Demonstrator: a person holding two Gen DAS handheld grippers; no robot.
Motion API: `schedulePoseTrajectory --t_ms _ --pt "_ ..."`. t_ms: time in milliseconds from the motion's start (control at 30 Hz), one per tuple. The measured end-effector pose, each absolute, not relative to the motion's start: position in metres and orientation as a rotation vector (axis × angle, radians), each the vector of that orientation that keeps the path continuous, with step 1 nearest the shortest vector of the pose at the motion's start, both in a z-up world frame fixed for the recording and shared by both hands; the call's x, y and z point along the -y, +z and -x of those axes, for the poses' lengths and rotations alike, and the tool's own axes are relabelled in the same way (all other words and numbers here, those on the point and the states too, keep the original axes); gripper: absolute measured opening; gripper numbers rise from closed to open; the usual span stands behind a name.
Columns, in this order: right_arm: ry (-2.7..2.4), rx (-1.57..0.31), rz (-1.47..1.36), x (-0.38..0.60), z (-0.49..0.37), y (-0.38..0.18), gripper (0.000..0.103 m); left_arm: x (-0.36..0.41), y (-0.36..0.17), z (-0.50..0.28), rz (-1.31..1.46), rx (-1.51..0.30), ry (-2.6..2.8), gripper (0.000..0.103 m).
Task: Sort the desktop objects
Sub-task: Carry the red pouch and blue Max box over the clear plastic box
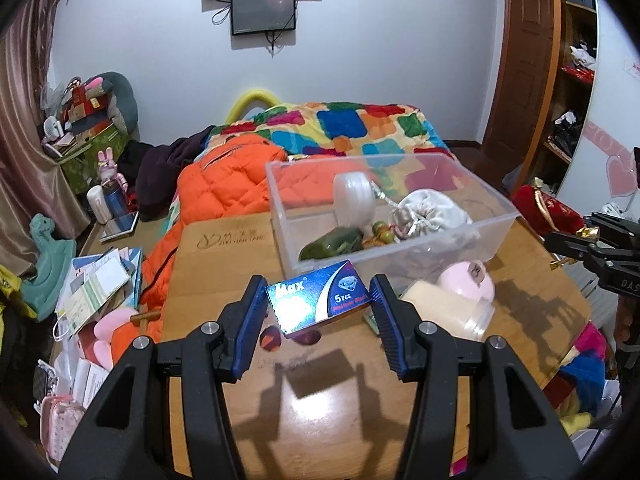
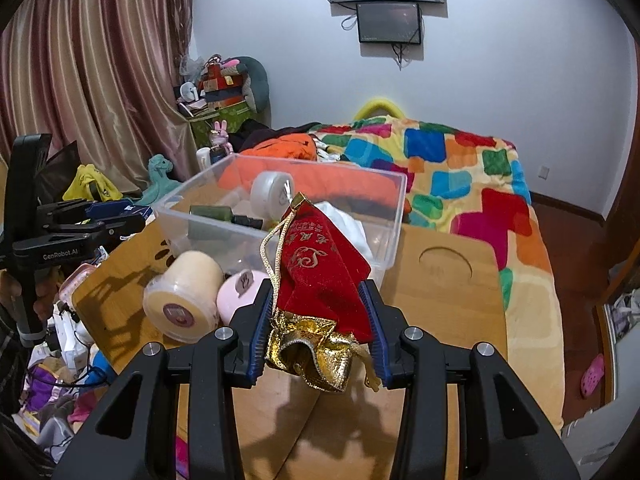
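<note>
Mid-sort, both loads lifted off the wooden worktop [image 1: 320, 400]. Left tool [image 1: 318, 312] clamped on small blue cardboard box [image 1: 316, 300], right tool [image 2: 318, 328] pinching red velvet drawstring pouch [image 2: 320, 272]. Next, probably: carry over clear plastic bin [image 1: 400, 208], then release.

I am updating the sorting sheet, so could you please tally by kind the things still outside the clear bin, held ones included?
Blue "Max" cardboard box, held in left tool: 1
Red velvet pouch with gold trim, held in right tool: 1
Cream round tub lying on the wooden table: 1
Pink round container: 1
Total: 4
</note>
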State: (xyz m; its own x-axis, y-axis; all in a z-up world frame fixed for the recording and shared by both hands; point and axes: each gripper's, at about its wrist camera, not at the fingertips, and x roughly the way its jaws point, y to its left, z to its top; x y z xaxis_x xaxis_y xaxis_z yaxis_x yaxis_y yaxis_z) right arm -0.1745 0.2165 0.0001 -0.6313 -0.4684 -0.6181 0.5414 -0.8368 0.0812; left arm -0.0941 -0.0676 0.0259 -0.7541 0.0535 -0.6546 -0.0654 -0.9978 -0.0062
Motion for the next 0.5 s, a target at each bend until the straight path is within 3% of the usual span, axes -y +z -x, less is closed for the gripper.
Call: schedulePoseTrajectory --t_ms 500 --pt "-2.414 -0.166 -0.820 -0.200 0.200 0.016 0.038 0.057 0.051 0.122 0.992 -0.057 2.857 0.052"
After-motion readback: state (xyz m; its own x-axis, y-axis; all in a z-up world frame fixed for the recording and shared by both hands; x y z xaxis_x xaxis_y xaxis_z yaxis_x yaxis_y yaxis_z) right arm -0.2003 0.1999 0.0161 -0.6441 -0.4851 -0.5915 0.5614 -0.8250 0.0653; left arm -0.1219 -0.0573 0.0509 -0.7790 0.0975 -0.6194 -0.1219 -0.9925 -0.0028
